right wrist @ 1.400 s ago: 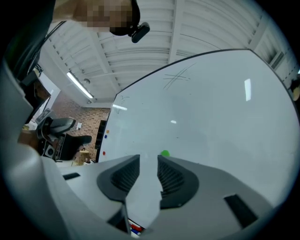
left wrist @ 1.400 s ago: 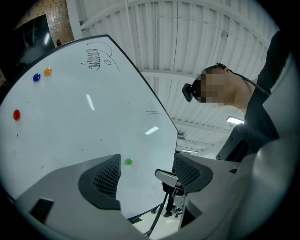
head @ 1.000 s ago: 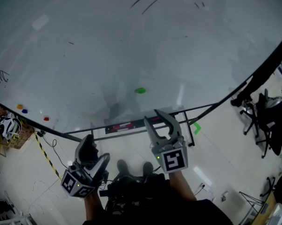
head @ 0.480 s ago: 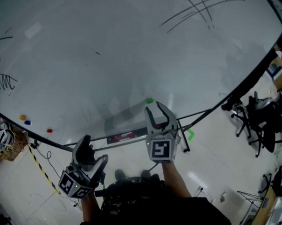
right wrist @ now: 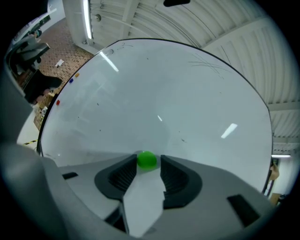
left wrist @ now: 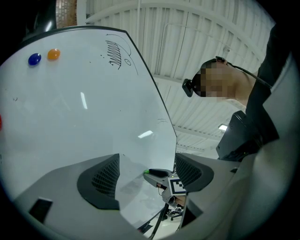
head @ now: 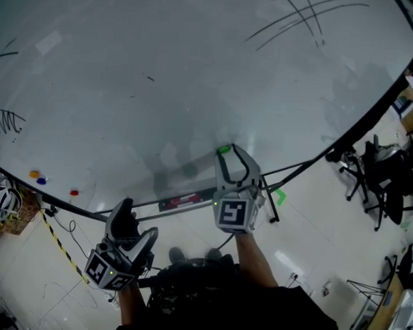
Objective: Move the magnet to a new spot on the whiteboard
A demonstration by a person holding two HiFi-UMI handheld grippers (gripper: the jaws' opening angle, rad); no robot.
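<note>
Though tiny, glossy round green magnet (right wrist: 146,160)

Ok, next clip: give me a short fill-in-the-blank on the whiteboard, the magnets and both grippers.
1. The magnet between the right gripper's jaw tips is ____.
2. The left gripper has ____ between its jaws.
3. An orange magnet, a blue magnet and a ____ one sit close together near the whiteboard's edge.
Missing words: green; nothing; red.
Note: the right gripper's jaws have just been opening, with the magnet between their tips.
</note>
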